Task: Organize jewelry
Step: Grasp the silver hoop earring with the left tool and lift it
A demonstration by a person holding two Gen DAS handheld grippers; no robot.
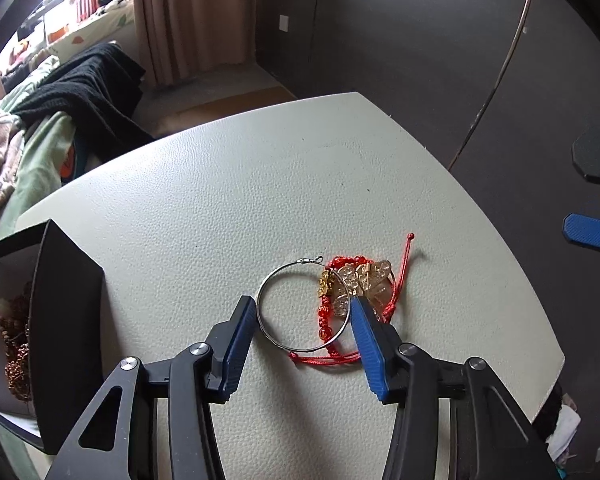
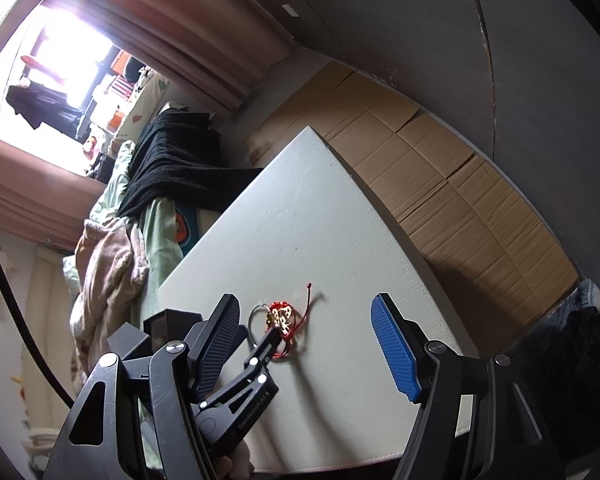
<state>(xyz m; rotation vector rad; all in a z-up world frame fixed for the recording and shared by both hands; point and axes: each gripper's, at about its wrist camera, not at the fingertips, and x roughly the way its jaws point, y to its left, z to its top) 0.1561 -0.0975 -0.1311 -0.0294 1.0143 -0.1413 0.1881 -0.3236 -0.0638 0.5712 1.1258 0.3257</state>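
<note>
A silver hoop (image 1: 260,308) lies on the white table (image 1: 260,184), overlapping a red cord bracelet (image 1: 325,320) with gold charms (image 1: 364,280). My left gripper (image 1: 303,307) is open, low over the table, its fingers on either side of the hoop. The right finger's tip lies over the gold charms. A black jewelry box (image 1: 66,300) with beads inside stands at the left. My right gripper (image 2: 304,312) is open and empty, held back above the table. The pile (image 2: 282,320) and the left gripper's arm (image 2: 244,384) show between its fingers.
A bed with a black blanket (image 1: 84,92) and pale bedding lies left of the table. Flattened cardboard (image 2: 440,184) covers the floor beyond the table's right edge. A dark wall stands behind. The right gripper's blue finger (image 1: 592,234) shows at the left wrist view's right edge.
</note>
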